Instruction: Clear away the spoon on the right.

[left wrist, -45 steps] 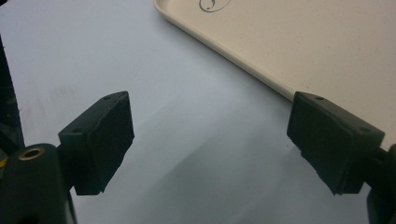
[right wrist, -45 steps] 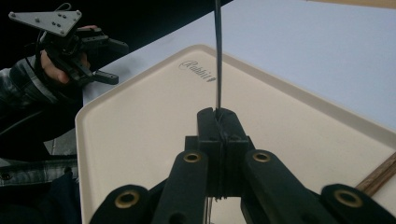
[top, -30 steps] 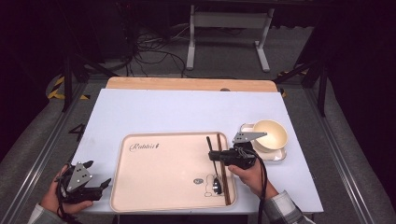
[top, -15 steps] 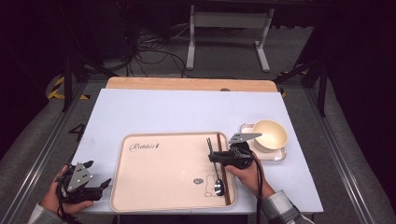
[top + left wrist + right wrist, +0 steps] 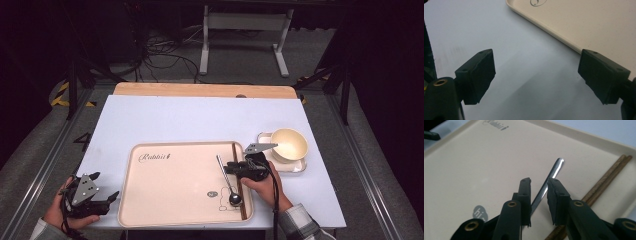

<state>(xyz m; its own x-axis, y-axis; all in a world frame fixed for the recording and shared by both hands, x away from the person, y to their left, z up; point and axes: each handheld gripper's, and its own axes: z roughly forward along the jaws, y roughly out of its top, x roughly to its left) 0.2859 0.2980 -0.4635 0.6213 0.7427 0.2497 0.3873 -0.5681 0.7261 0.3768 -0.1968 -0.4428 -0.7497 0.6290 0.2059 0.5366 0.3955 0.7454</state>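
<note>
My table (image 5: 165, 120), white-topped, sits on grey floor (image 5: 40, 145). Beyond it: dark room, tangled cables (image 5: 165, 55), a white metal stand (image 5: 245, 22).

Right hand-held gripper (image 5: 539, 187): we see its black jaws a little apart, having just been opening, pads clear of the metal.
Spoon handle (image 5: 550, 178): we note it lying flat on the tray, running up between the jaws, tip beyond them.
Chopsticks (image 5: 607, 176): brown wooden pair, just right of the handle, near the tray's edge.
Tray (image 5: 474, 170): cream, with script lettering at top.
Desk (image 5: 609, 130): pale strip beyond the tray's rim.
</note>
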